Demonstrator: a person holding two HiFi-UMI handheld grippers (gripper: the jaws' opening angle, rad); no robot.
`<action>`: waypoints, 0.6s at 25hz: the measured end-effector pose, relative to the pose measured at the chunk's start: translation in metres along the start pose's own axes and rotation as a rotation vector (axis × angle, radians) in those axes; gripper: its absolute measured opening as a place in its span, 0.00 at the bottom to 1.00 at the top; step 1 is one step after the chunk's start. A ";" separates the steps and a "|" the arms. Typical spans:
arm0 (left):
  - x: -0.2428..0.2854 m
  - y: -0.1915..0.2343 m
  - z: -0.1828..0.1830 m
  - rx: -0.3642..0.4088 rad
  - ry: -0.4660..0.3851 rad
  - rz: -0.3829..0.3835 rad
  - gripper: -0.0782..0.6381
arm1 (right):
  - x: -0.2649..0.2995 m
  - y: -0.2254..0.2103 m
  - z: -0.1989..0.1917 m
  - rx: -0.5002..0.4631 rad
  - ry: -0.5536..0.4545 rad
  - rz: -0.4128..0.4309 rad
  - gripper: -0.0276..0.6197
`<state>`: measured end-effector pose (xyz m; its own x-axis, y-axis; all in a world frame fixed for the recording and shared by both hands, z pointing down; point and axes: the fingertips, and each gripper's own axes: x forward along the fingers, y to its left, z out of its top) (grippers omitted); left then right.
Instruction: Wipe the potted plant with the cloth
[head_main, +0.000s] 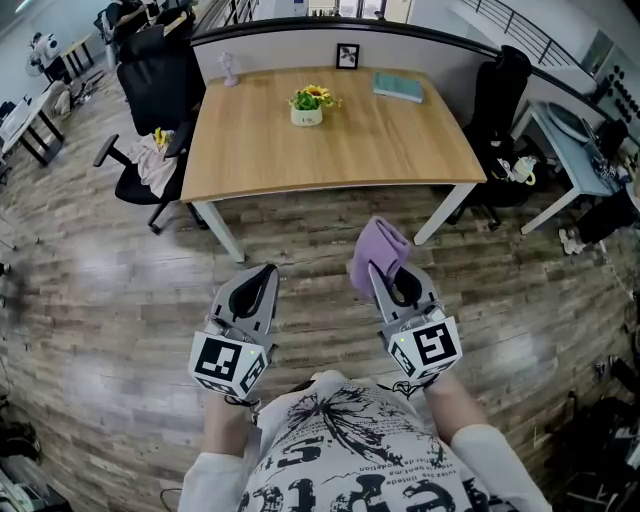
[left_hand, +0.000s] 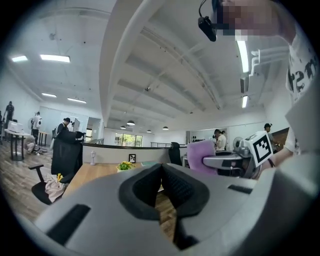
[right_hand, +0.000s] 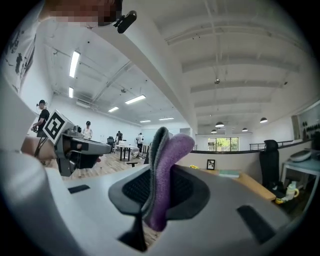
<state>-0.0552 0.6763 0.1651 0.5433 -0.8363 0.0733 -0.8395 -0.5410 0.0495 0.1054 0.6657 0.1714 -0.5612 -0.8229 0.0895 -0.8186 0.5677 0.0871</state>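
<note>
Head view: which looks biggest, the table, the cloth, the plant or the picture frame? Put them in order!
1. the table
2. the cloth, but it is much nearer the camera, so it may only look big
3. the plant
4. the frame

— How many things sit on the table (head_main: 400, 150)?
— Four. One potted plant (head_main: 311, 104) near its middle, one picture frame (head_main: 347, 56) at its far edge, one book (head_main: 398, 87) toward its far right corner, and one small pale figure (head_main: 229, 68) at its far left corner.
— Chairs?
— Two black ones at its ends: the left chair (head_main: 155, 90) and the right chair (head_main: 497, 95).
— And on the near side of the table?
— Two grippers, the left gripper (head_main: 266, 272) and the right gripper (head_main: 382, 270), and one purple cloth (head_main: 378, 250).
</note>
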 end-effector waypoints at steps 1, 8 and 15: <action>0.001 0.002 0.000 0.000 -0.001 -0.007 0.12 | 0.003 0.001 -0.001 0.001 0.003 0.000 0.14; 0.012 0.024 -0.014 -0.034 0.034 0.014 0.11 | 0.029 -0.001 -0.012 0.021 0.043 0.018 0.15; 0.060 0.063 -0.029 -0.033 0.062 0.092 0.11 | 0.085 -0.046 -0.034 0.027 0.054 0.054 0.15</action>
<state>-0.0753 0.5952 0.2018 0.4636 -0.8748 0.1408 -0.8861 -0.4579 0.0725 0.0991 0.5703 0.2088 -0.5977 -0.7883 0.1465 -0.7909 0.6096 0.0536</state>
